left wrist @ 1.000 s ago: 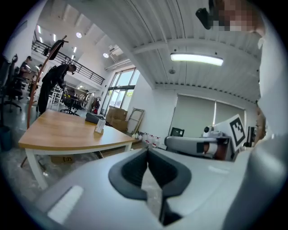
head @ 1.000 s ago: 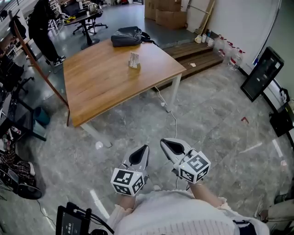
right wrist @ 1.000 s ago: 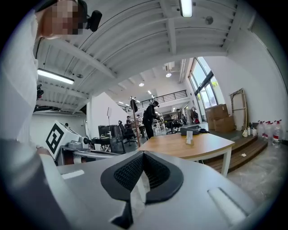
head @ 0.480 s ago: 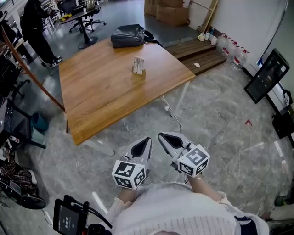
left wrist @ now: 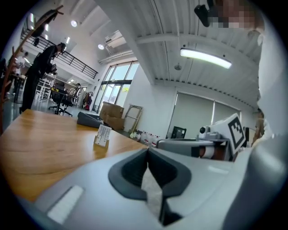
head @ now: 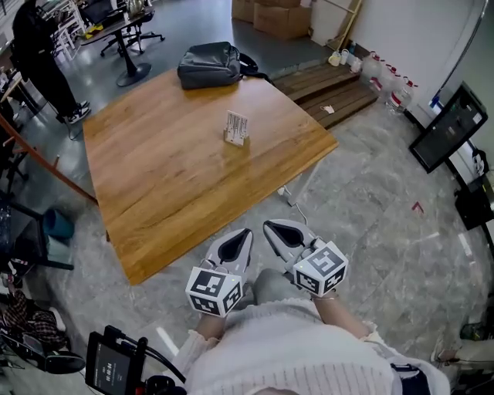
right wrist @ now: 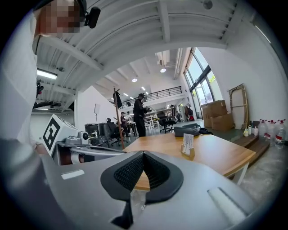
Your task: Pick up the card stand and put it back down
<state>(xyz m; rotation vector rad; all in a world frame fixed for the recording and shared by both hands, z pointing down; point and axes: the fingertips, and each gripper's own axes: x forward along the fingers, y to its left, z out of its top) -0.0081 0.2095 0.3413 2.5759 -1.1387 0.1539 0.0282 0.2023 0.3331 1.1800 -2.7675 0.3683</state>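
Note:
The card stand [head: 236,128] is a small wooden base with a white card upright in it, standing near the middle of the wooden table [head: 154,177]. It also shows in the left gripper view [left wrist: 102,136] and the right gripper view [right wrist: 187,145]. Both grippers are held close to the person's body, just off the table's near edge and well short of the stand. My left gripper [head: 245,233] is shut with nothing in it. My right gripper [head: 268,225] is shut and empty too. Their tips meet in the left gripper view [left wrist: 147,149] and the right gripper view [right wrist: 143,153].
A dark bag [head: 210,65] lies at the table's far edge. Office chairs [head: 127,42] and a standing person [head: 38,62] are beyond it at the left. Cardboard boxes [head: 278,15], a wooden step [head: 332,89] and bottles [head: 382,77] are at the right. A cable [head: 287,193] trails under the table.
The person has stepped closer to the table, so the table and the card stand sit nearer and lower in the head view. Both grippers stay shut in front of the body.

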